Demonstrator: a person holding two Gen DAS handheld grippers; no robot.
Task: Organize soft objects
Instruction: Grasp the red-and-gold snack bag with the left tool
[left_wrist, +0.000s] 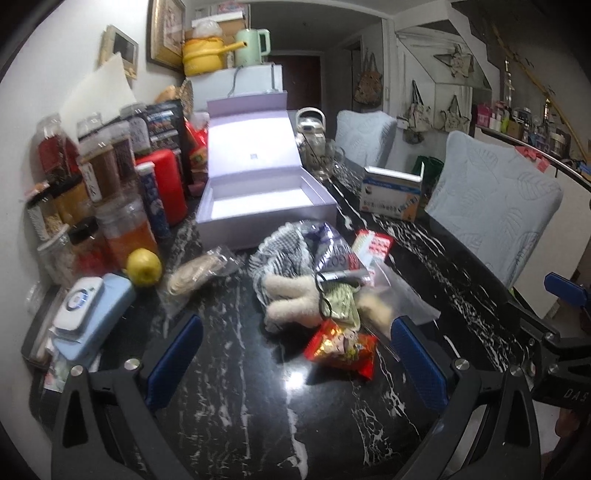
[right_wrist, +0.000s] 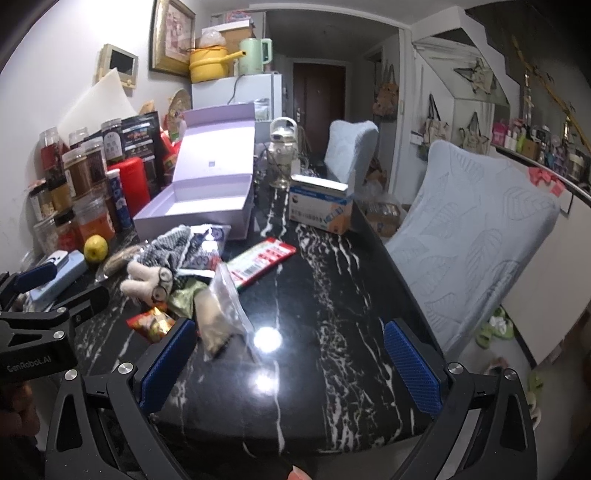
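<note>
A heap of soft things lies mid-table in front of an open lilac box (left_wrist: 258, 195) (right_wrist: 199, 206). It holds a checked cloth (left_wrist: 280, 251), a cream plush toy (left_wrist: 291, 295) (right_wrist: 147, 280), a red snack packet (left_wrist: 341, 347) (right_wrist: 151, 323), a clear bag (left_wrist: 391, 299) (right_wrist: 221, 306) and a red-and-white packet (left_wrist: 373, 245) (right_wrist: 262, 258). My left gripper (left_wrist: 295, 354) is open just short of the red snack packet. My right gripper (right_wrist: 291, 362) is open too, hovering over bare tabletop to the right of the clear bag.
Jars and bottles (left_wrist: 103, 177) crowd the table's left side, with a yellow fruit (left_wrist: 144, 266) and a pale blue device (left_wrist: 92, 310) in front. A tissue box (right_wrist: 319, 203) and glass kettle (right_wrist: 282, 151) stand behind. Two padded chairs (right_wrist: 476, 229) line the right edge.
</note>
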